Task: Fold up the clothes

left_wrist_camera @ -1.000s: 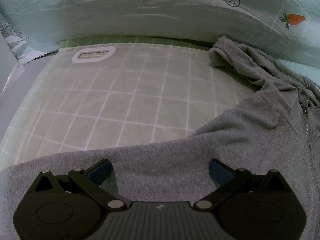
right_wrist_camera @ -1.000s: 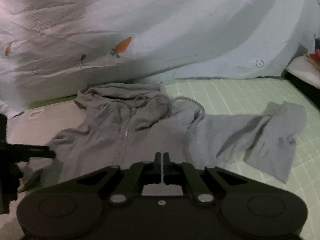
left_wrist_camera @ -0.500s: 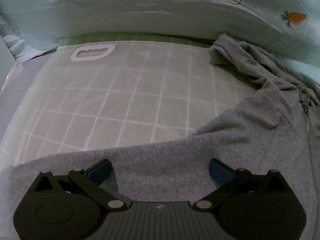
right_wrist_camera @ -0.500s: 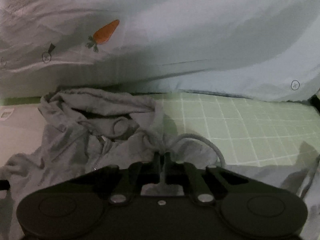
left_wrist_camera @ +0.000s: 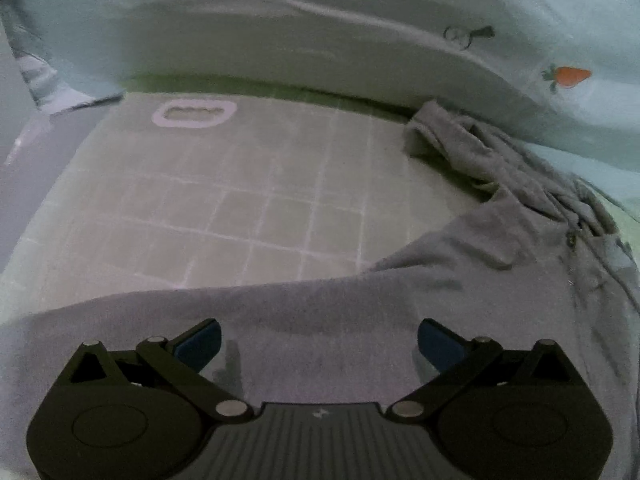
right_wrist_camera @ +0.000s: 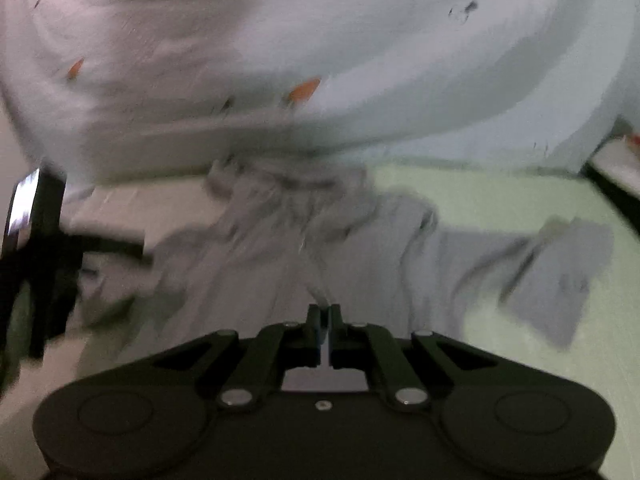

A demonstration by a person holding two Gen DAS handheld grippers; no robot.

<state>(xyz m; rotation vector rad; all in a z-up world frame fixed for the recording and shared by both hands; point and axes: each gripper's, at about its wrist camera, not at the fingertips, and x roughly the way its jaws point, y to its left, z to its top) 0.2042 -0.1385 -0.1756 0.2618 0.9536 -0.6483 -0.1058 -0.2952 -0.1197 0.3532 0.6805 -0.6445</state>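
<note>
A grey zip hoodie [left_wrist_camera: 480,280] lies spread on a checked mat [left_wrist_camera: 240,200], hood towards the bedding. My left gripper [left_wrist_camera: 318,340] hovers open over its near sleeve, blue pads [left_wrist_camera: 200,344] wide apart with only flat cloth below. The right wrist view is blurred by motion. There the hoodie [right_wrist_camera: 240,280] lies ahead, its other sleeve [right_wrist_camera: 560,280] stretched right. My right gripper [right_wrist_camera: 324,310] is shut, and a thin grey strand runs from the collar to its tips, apparently the drawstring. The left gripper [right_wrist_camera: 36,248] shows at that view's left edge.
A pale duvet with carrot prints [left_wrist_camera: 360,20] rises like a wall behind the mat. A white oval label [left_wrist_camera: 194,114] sits at the mat's far left. The green mat [right_wrist_camera: 500,200] extends right, where a dark edge [right_wrist_camera: 612,192] borders it.
My right gripper went forward to the hoodie's collar and drawstring, then drew back fast. My left gripper rose slightly and stayed open over the sleeve.
</note>
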